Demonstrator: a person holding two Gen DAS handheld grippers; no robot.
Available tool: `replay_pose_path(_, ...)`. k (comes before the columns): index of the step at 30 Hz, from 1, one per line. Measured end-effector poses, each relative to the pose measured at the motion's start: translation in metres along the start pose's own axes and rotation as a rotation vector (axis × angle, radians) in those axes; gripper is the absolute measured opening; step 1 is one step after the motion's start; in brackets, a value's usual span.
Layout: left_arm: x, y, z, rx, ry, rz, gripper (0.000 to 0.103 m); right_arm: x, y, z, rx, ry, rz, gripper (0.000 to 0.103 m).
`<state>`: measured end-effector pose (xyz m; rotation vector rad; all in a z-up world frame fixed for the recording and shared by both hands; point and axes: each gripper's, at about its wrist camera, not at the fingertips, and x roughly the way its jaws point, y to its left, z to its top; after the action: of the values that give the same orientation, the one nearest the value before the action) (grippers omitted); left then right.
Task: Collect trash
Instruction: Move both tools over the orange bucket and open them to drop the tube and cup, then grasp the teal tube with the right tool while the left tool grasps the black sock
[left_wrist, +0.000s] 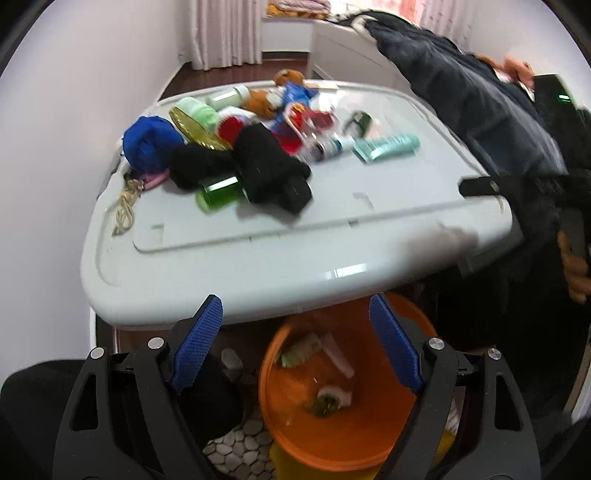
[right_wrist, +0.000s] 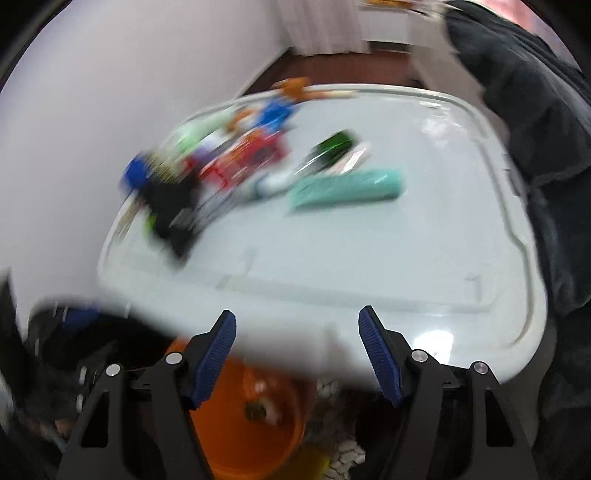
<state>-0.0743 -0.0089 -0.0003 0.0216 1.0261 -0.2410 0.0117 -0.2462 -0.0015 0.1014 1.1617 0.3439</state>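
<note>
The left gripper (left_wrist: 295, 325) has its jaws spread wide with nothing between the blue pads (left_wrist: 199, 343); directly below and between the jaws sits an orange bin (left_wrist: 280, 413), on the floor against the near edge of the desk (left_wrist: 229, 280); inside the bin lie a few pieces of trash, among them a small round tin (left_wrist: 328, 400) and a crumpled wrapper (left_wrist: 301, 350), both below the gap and nearer the right jaw.

Beyond the jaw tips, on the pale grey desk, the remaining clutter is heaped: a green bottle (left_wrist: 219, 192) on its side straight ahead of the left jaw, touching black cloth (left_wrist: 269, 170); a blue bundle (left_wrist: 151, 142) farther out and to the left; a teal tube (left_wrist: 388, 146) ahead of the right jaw, lying apart from the heap; a coil of cord (left_wrist: 125, 210) far left, near the desk edge.

The right gripper (right_wrist: 297, 325) is released too, jaws apart and empty; its view is badly blurred; the bin (right_wrist: 229, 435) shows beneath the left jaw; the teal tube (right_wrist: 347, 190) lies ahead, beyond the gap, slightly toward the right jaw, with a dark green bottle (right_wrist: 334, 146) just past it; the colourful heap sits ahead to the left, too smeared to sort out.

A dark sleeve (left_wrist: 480, 110) reaches across the far right of the desk.
</note>
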Motion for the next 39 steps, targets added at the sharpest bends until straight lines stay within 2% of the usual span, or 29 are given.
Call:
replay_pose_path(5, 0.009, 0.007, 0.017, -0.044, -0.032, 0.014, 0.080, 0.042, -0.043, 0.059, 0.325, 0.007, 0.058, 0.068)
replay_pose_path(8, 0.016, 0.013, 0.023, -0.070, -0.035, 0.001, 0.080, 0.071, -0.059, 0.081, 0.493, 0.037, 0.073, 0.068)
replay_pose_path(12, 0.020, 0.018, 0.023, -0.077, -0.039, -0.009, 0.080, 0.108, -0.058, 0.105, 0.571, 0.104, 0.011, 0.065)
replay_pose_path(16, 0.022, 0.025, 0.022, -0.089, -0.040, -0.022, 0.080, 0.122, -0.037, 0.130, 0.499, 0.108, -0.131, 0.065)
replay_pose_path(17, 0.023, 0.027, 0.022, -0.096, -0.039, -0.028, 0.080, 0.124, -0.034, 0.132, 0.488, 0.108, -0.151, 0.060)
replay_pose_path(18, 0.023, 0.029, 0.023, -0.105, -0.038, -0.039, 0.080, 0.126, -0.029, 0.134, 0.456, 0.105, -0.192, 0.042)
replay_pose_path(19, 0.023, 0.030, 0.022, -0.111, -0.038, -0.043, 0.080, 0.129, -0.019, 0.136, 0.386, 0.101, -0.230, 0.040)
replay_pose_path(20, 0.021, 0.031, 0.022, -0.114, -0.039, -0.044, 0.080, 0.129, -0.015, 0.135, 0.345, 0.096, -0.232, 0.039)
replay_pose_path(25, 0.021, 0.026, 0.024, -0.105, -0.050, -0.028, 0.080, 0.118, -0.014, 0.113, 0.264, 0.068, -0.172, 0.034)
replay_pose_path(28, 0.027, 0.019, 0.036, -0.105, -0.041, -0.005, 0.080, 0.102, -0.038, 0.097, 0.340, 0.047, -0.047, 0.033)
replay_pose_path(30, 0.033, 0.015, 0.051, -0.125, -0.046, 0.018, 0.080, 0.087, -0.050, 0.090, 0.357, 0.016, 0.003, 0.032)
replay_pose_path(34, 0.051, 0.005, 0.087, -0.164, -0.058, 0.043, 0.080, 0.054, -0.064, 0.069, 0.331, -0.049, 0.056, 0.026)
replay_pose_path(38, 0.087, 0.008, 0.111, -0.229, -0.037, 0.126, 0.080, 0.030, -0.066, 0.056, 0.273, -0.092, 0.066, 0.026)
replay_pose_path(39, 0.100, 0.015, 0.111, -0.266, -0.023, 0.116, 0.067, 0.027, -0.065, 0.056, 0.251, -0.101, 0.057, 0.026)
